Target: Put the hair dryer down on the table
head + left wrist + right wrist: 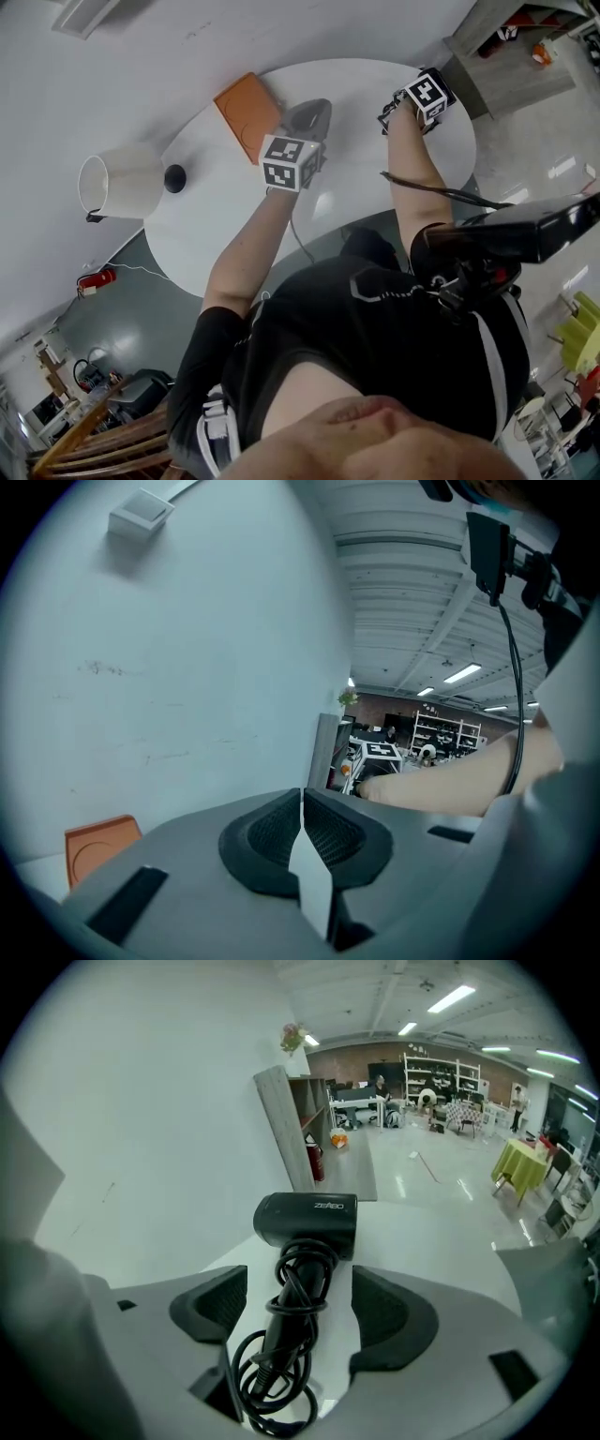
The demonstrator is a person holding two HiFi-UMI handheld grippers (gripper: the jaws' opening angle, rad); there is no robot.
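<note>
Overhead, in the head view, both bare forearms stretch out over the round white table [216, 225]. The left gripper [314, 111] hangs near the table's far edge, just beside an orange board [248, 112]. The right gripper [389, 117] is over the far right edge, wrist bent downward. The hair dryer cannot be made out from here.

From the left gripper view, the left gripper [302, 832] has its jaws clenched pad against pad, with nothing gripped. It points almost level toward a pale wall. The orange board [98, 847] shows at the lower left, and the person's other forearm [450, 780] crosses on the right.

From the right gripper view, the black hair dryer [305, 1218] lies flat on the table [412, 1241], its cord wound round the handle. Its barrel is toward the table's edge, and the handle runs back between the jaws. The right gripper [300, 1302] is released: its jaws are spread wide, both pads clear of the dryer, and it tilts steeply down.
</note>
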